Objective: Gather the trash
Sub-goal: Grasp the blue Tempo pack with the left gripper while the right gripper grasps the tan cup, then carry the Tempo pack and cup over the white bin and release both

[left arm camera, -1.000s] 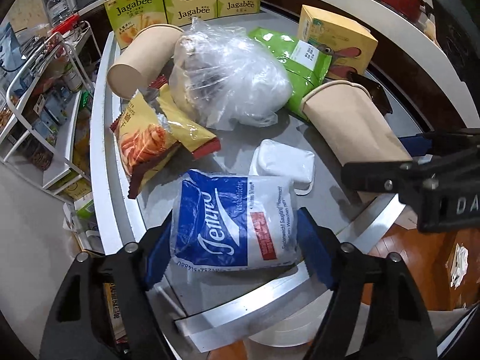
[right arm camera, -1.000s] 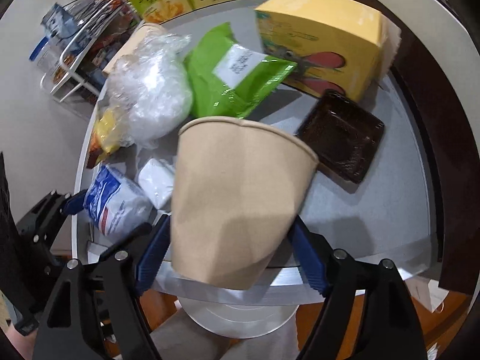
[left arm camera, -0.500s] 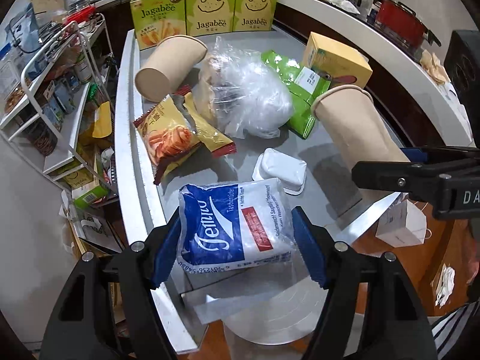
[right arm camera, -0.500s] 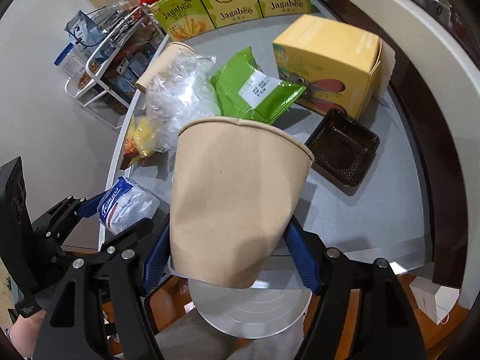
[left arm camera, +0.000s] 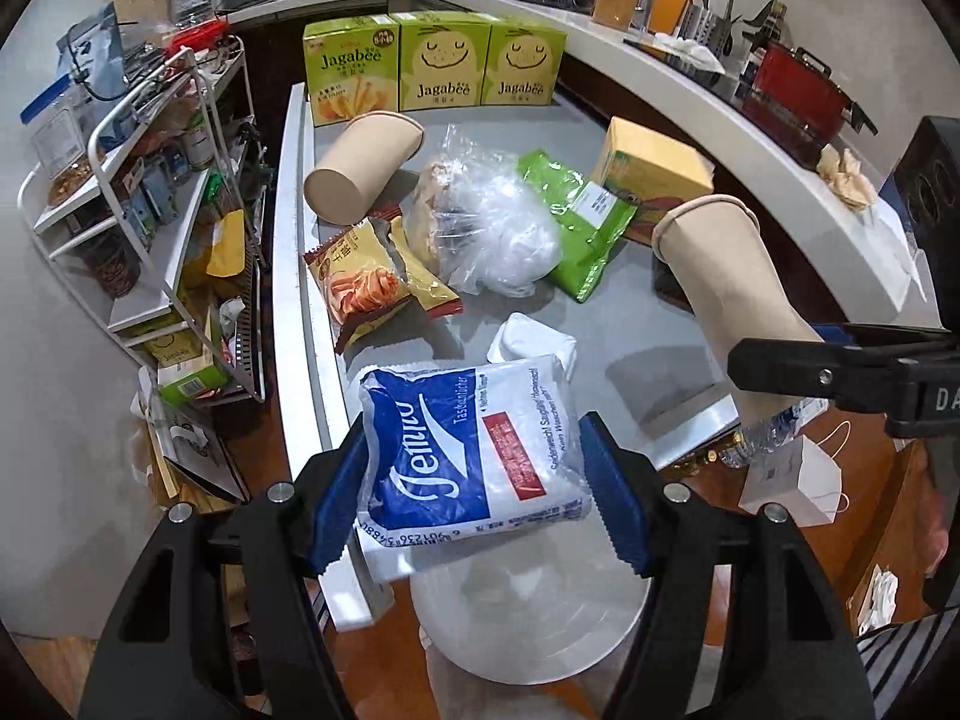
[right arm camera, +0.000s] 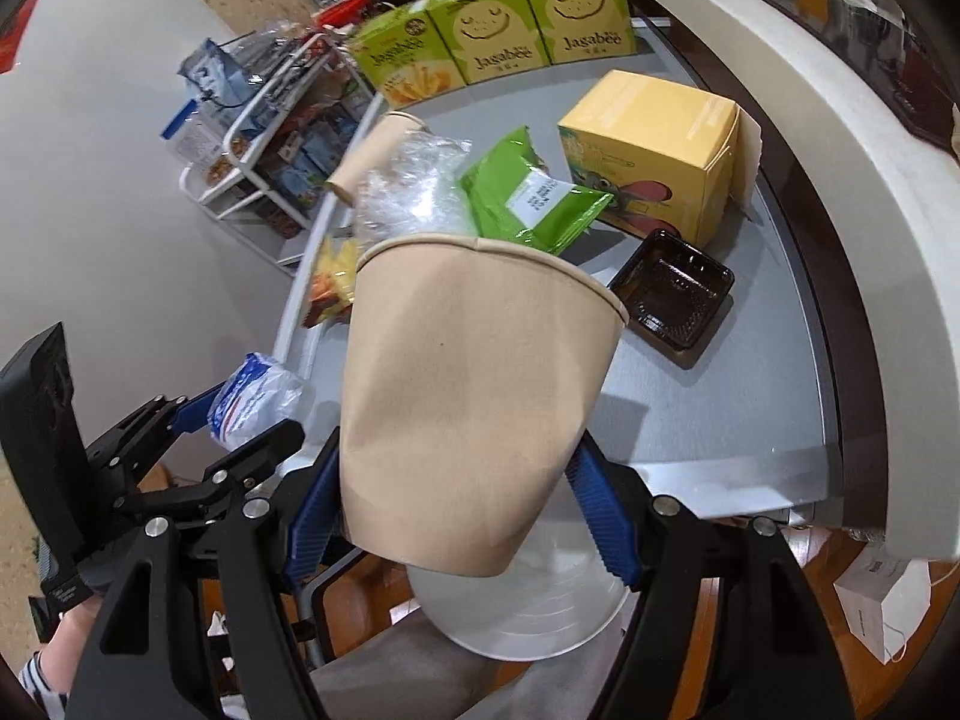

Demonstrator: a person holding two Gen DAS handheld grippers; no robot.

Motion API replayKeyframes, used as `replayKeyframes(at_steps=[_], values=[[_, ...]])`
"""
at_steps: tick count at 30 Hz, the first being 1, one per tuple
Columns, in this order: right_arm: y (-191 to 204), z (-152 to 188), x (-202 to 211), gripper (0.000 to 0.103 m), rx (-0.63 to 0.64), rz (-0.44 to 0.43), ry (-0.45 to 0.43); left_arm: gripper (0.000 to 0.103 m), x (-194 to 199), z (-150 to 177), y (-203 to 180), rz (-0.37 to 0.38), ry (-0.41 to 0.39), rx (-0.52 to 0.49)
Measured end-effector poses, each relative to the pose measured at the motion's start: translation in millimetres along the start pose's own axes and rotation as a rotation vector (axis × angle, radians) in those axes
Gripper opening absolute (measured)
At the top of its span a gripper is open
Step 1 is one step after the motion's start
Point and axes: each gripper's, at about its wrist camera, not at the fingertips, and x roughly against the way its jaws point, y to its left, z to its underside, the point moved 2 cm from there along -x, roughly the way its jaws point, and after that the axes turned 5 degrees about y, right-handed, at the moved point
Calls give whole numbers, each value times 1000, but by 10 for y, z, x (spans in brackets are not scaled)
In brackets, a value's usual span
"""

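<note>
Left gripper: jaws closing, blue pads pressed on both sides of the blue-and-white tissue pack, which is held clear of the grey counter, above a round white bin just off the counter's near edge.

Right gripper: pinching a tan paper cup by its lower body, rim tilted away, also off the surface and over the same white bin.

Left on the counter: a second paper cup lying on its side near the left rail; an orange-yellow snack bag just beside it; a crumpled clear plastic bag in the middle, touching the snack bag and a green pouch. A small white container sits just beyond the held tissue pack. A yellow box stands right of the pouch, with a dark plastic tray near its front. Three Jagabee boxes line the far end.

A wire rack crowded with goods stands left of the counter. A white paper bag sits on the floor at right. The held cup blocks much of the right wrist view, hiding the counter's centre.
</note>
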Motion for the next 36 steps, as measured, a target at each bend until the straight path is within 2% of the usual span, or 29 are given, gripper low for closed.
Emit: replayKeyframes(at_steps=[8,17,26,36], values=[[47,260,188,70,58,-30,23,68,125,236,-117,12,12,3],[21,621,139,70,106,-30,120,68,107,579,-214,23,76,-11],[-112,937,-90,70,139,11,241,68,-39,939,-239,35,176,-34],[-331,1150,-601,70,91,44,361,65,-383,1135,-222,58,275,-31]])
